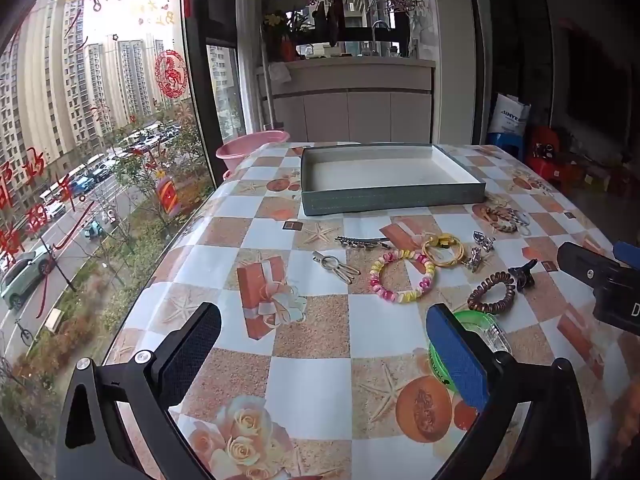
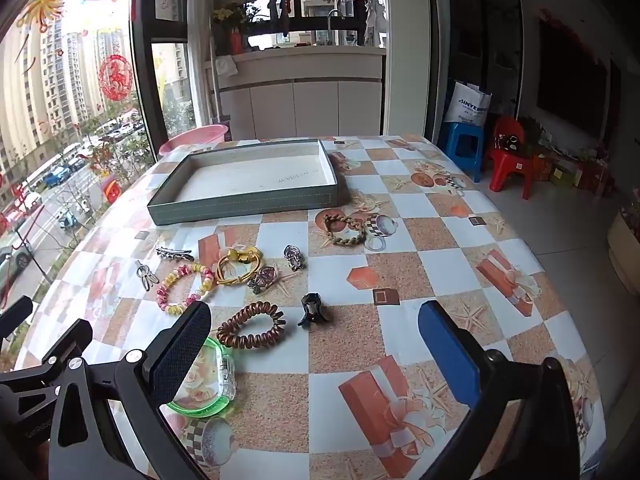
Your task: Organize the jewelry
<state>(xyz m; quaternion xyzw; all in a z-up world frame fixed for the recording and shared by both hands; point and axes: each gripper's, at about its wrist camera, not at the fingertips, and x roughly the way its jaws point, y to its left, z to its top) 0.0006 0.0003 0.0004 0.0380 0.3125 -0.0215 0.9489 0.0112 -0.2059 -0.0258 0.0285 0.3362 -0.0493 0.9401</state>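
I hold both claws above the table point(image 1: 320, 392), and nothing is sorted yet: the grey tray point(image 2: 240, 204) at the far side has only its bare floor, while all the jewelry lies loose on the checked cloth in front of it. From left to right in the right wrist view I count the small silver clip with loops point(image 2: 145, 274), the long dark hair clip point(image 2: 175, 254), the pink and yellow bead bracelet point(image 2: 185, 287), the yellow cord bracelet point(image 2: 240, 266), two sparkling claw clips point(image 2: 262, 279) close together, the brown spiral hair tie point(image 2: 252, 325), the black claw clip point(image 2: 312, 311) and, further back, the braided chain bracelet point(image 2: 344, 230). The green bangle point(image 2: 208, 376) is nearest to me, partly behind a finger. My left gripper point(image 1: 324, 344) is spread wide with only cloth between its fingers; my right gripper point(image 2: 316, 344) is spread wide too and grips nothing. So I judge that the whole task is left, every piece must still go in the tray. The left wrist view shows the tip of the right gripper at its right edge and more of the window; the right wrist view shows the chain bracelet clearly, and also the blue stool point(image 2: 464, 146) and red chair point(image 2: 512, 160) on the floor.
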